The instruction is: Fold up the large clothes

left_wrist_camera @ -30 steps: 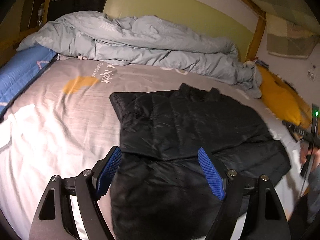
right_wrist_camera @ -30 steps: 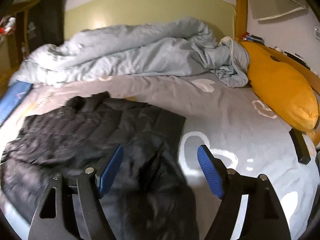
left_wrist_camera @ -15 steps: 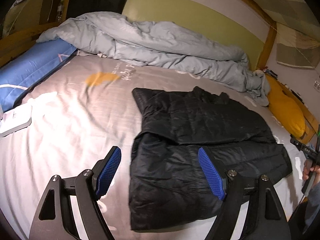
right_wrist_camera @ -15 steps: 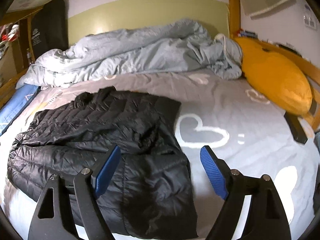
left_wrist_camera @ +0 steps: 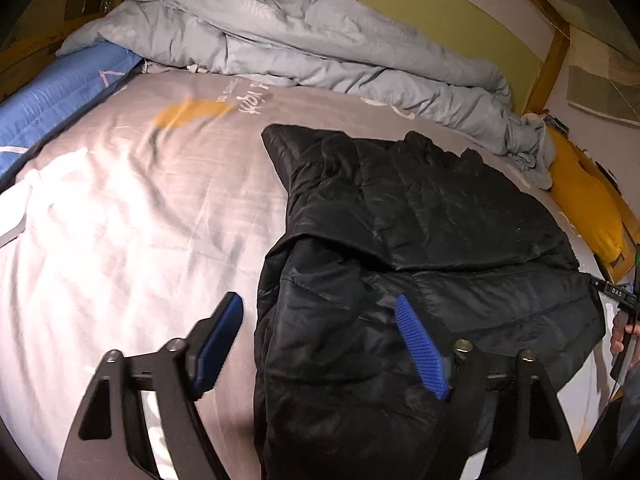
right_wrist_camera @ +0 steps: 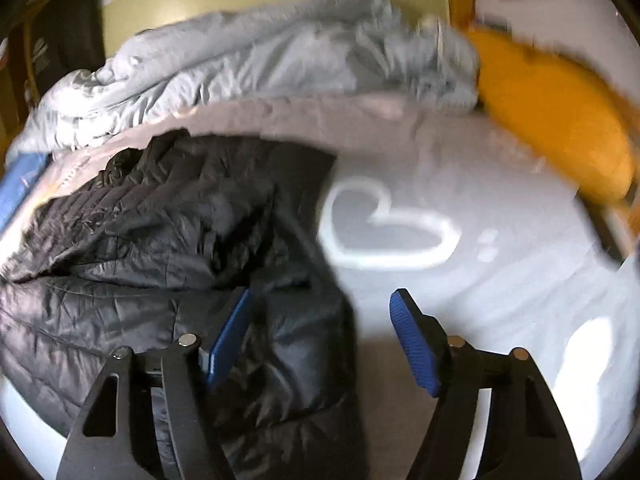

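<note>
Black jacket [left_wrist_camera: 420, 240] lies partly folded on the bed [left_wrist_camera: 132, 216], grey duvet [left_wrist_camera: 312, 48] bunched behind it. Left tongs [left_wrist_camera: 318, 346] spread wide, empty, over its left edge. Right tongs [right_wrist_camera: 320, 340] also spread wide, empty, over its right edge.

Each tool, left tool [left_wrist_camera: 318, 344] and right tool [right_wrist_camera: 326, 338], has black cut-out arms, silver screws, ribbed blue pads [left_wrist_camera: 420, 346]

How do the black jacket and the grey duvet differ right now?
The jacket is black, quilted and shiny; the duvet is pale grey and matte. The jacket lies partly folded and fairly flat mid-bed; the duvet is bunched in a heap along the headboard. Both rest on the grey sheet, and neither is in a claw.
</note>
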`<state>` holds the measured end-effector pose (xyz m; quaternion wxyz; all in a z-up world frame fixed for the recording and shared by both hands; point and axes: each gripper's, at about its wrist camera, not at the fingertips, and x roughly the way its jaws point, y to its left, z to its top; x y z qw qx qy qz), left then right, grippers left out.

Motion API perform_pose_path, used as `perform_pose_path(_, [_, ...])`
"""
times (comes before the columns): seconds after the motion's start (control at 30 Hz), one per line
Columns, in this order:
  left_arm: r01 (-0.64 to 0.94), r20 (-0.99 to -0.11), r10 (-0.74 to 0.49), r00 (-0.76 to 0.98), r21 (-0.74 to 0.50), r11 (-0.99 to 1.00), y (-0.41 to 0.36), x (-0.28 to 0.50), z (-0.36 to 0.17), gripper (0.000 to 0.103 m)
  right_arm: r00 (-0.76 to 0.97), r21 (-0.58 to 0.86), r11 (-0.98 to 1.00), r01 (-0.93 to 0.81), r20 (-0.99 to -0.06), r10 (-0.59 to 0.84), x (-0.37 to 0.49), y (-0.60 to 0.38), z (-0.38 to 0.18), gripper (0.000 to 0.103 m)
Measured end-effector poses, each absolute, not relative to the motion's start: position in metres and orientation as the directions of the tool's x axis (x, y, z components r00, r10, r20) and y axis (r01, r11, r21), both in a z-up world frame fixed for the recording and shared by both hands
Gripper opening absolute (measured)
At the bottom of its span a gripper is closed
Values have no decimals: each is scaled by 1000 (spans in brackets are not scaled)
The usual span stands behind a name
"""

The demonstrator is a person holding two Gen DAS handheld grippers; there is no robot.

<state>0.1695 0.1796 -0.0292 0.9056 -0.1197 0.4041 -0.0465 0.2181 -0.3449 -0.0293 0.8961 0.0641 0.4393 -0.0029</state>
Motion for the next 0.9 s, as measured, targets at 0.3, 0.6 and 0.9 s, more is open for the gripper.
perform_pose_path(0.3, [76,-612,-225,758,-259,963,167,150,-6,8,653,154,988,0,-748,116,203,-337,-24,8])
perform_pose_path(0.6, [122,-470,-231,852,-252,960,164,95,50,8,802,130,991,-17,-590,91,147,-334,33,7])
perform_pose_path(0.9, [24,-568,-129,813,-188,982,166,136,16,8,746,124,992,38,-664,55,176,-338,10,11])
